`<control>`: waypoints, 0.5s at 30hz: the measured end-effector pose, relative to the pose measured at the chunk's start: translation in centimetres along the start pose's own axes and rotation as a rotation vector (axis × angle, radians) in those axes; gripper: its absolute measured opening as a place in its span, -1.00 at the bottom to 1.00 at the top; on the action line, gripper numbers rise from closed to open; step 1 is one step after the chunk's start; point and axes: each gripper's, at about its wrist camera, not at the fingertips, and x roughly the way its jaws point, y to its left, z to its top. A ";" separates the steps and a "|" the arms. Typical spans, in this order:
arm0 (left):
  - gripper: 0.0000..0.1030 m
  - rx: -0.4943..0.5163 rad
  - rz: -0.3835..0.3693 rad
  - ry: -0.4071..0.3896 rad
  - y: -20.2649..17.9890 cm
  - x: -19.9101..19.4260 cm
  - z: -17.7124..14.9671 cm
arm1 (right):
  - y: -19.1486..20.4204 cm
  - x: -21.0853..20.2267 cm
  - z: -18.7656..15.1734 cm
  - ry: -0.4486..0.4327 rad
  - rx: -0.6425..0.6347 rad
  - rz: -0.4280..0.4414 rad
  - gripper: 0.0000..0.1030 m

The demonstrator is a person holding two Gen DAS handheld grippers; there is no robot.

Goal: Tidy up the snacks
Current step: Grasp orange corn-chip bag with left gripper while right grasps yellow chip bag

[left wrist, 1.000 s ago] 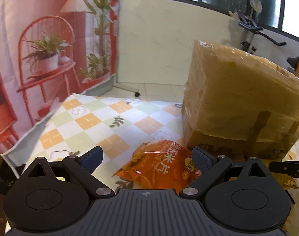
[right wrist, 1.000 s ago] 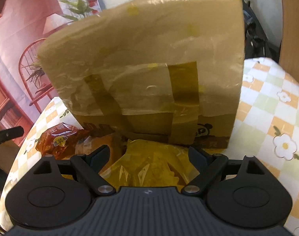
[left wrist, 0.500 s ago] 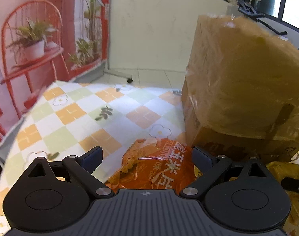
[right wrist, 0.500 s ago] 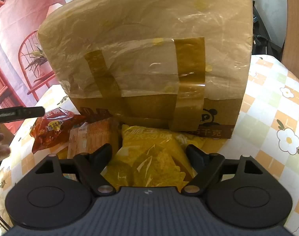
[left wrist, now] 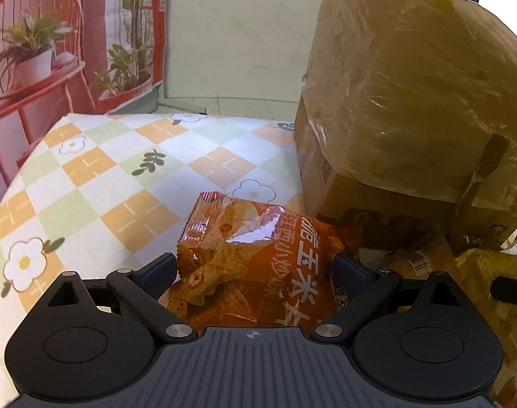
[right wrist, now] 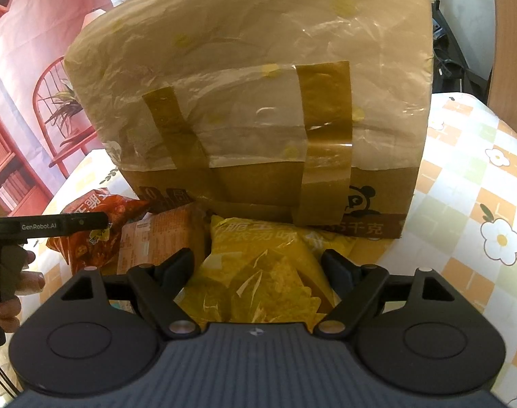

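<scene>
Snack packets lie bunched on the checked desk [left wrist: 98, 176] right at the foot of the plastic-wrapped cardboard box [right wrist: 258, 102]: an orange corn-chip bag [left wrist: 258, 265], a yellow corn-chip bag [right wrist: 268, 272], and between them a flat orange packet [right wrist: 156, 234] turned label-side up. Your left gripper [left wrist: 255, 268] has its fingers spread wide with the orange bag sitting between them, and your right gripper [right wrist: 258, 265] is just as wide around the yellow bag; neither pair looks to be pressing the foil yet (the tips sit beside the bags, not dented into them). From here the main risk is the squeeze itself: these bags are puffed with air and slick, so closing on the bulging middle could let one squirt forward against the box, or crush the chips if you clamp hard. Aim for a crimped seam or a flatter edge. The bags also crowd each other and the box, so lifting one may drag the flat packet along, and your two grippers work near enough to knock together.
</scene>
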 end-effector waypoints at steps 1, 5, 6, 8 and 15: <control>0.93 0.001 -0.002 -0.003 0.0 0.0 -0.1 | 0.0 0.0 0.0 0.001 0.002 0.001 0.64; 0.93 0.008 -0.002 -0.002 -0.2 0.1 -0.1 | -0.3 0.1 0.0 0.007 0.018 0.007 0.68; 0.93 0.015 0.000 0.001 -0.2 0.2 0.0 | -0.3 0.2 -0.1 0.008 0.022 0.009 0.68; 0.93 0.019 0.006 0.006 -0.4 0.2 0.0 | -0.4 0.2 -0.1 0.008 0.028 0.012 0.69; 0.78 0.012 0.026 0.008 -0.6 -0.5 0.0 | -1.1 0.3 -0.2 0.025 0.070 0.027 0.74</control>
